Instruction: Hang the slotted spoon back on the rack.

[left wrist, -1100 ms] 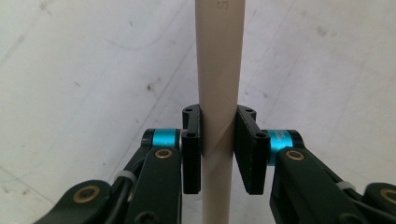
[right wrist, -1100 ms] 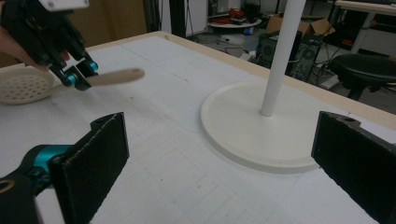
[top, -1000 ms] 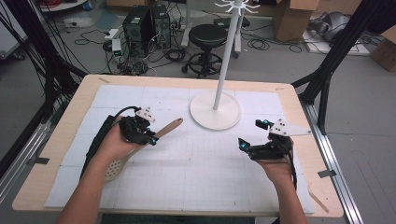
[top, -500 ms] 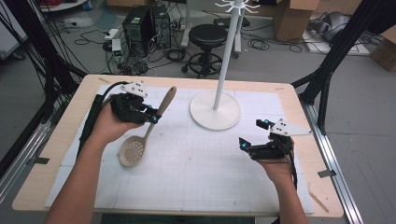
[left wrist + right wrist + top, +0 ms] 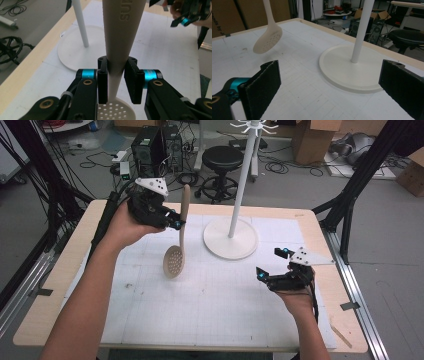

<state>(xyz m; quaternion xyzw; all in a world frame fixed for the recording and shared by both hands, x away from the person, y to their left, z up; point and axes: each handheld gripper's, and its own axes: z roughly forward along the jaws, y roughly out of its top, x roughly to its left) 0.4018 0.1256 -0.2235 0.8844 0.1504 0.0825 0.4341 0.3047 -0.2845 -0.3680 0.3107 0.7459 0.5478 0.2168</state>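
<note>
A cream slotted spoon (image 5: 178, 240) hangs above the white mat with its perforated bowl (image 5: 173, 262) down and its handle pointing up. My left gripper (image 5: 173, 223) is shut on the spoon's handle (image 5: 119, 37), held high over the table's back left. The spoon's bowl (image 5: 267, 38) also appears in the right gripper view, clear of the table. A white stand with a round base (image 5: 231, 239) and a tall pole (image 5: 243, 175) rises at the back centre. My right gripper (image 5: 272, 266) stands open near the right side, empty, with the base (image 5: 352, 68) ahead of it.
A white gridded mat (image 5: 210, 295) covers the wooden table (image 5: 65, 270). Behind the table stand a black stool (image 5: 221, 157), computer boxes and cables on the floor. Black frame legs rise at both sides.
My left gripper has lifted the spoon off the mat and swung it upright, moving back and to the right. The right gripper has stayed put.
</note>
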